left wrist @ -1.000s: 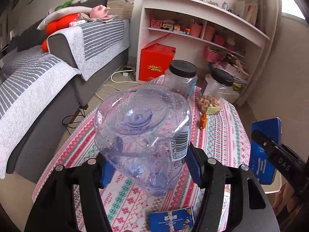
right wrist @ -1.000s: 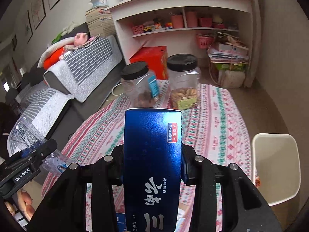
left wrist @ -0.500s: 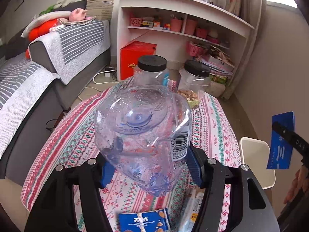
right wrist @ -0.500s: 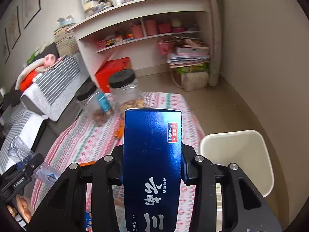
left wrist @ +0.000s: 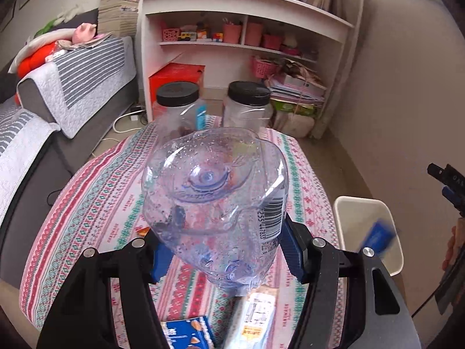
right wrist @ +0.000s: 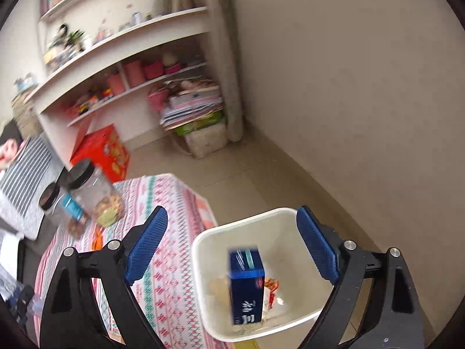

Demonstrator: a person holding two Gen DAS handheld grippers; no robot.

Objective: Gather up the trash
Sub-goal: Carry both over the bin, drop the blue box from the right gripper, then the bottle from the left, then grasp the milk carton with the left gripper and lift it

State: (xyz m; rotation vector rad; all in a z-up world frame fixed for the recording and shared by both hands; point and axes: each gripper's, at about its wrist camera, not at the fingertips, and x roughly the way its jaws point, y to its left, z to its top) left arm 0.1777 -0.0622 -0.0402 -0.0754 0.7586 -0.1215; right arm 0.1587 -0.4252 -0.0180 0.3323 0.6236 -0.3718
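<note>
Both tongs show their blue pads. Left gripper [left wrist: 221, 250], at the bottom of the left view, is clamped on a crushed clear bottle [left wrist: 213, 200]; the bottle fills the middle of that frame, base toward the camera, and its label carries a barcode with digits too curved to read surely. Right gripper [right wrist: 232, 247] stands wide, nothing between its fingers. Below the gap, in the lower middle of the right view, a blue box [right wrist: 246, 283] sits blurred inside the white bin [right wrist: 203, 285], white characters on its face unreadable, a small red mark near its top edge. The same box [left wrist: 376, 238] shows as a blue smear over the bin [left wrist: 338, 212] at the right of the left view. I cannot tell whether it rests on the scraps in the bin or is in the air.

One table [left wrist: 96, 192] with a red, green and white patterned cloth lies beside the bin. Two black-lidded jars [left wrist: 177, 107] stand at its far end, in the upper middle of the left view. Two packets lie at the bottom edge there: a blue one [left wrist: 186, 331] with blurred print and a pale one [left wrist: 255, 314] bearing a printed label. At the far right edge of the left view, the right gripper's black body shows the letters "DAS".
</note>
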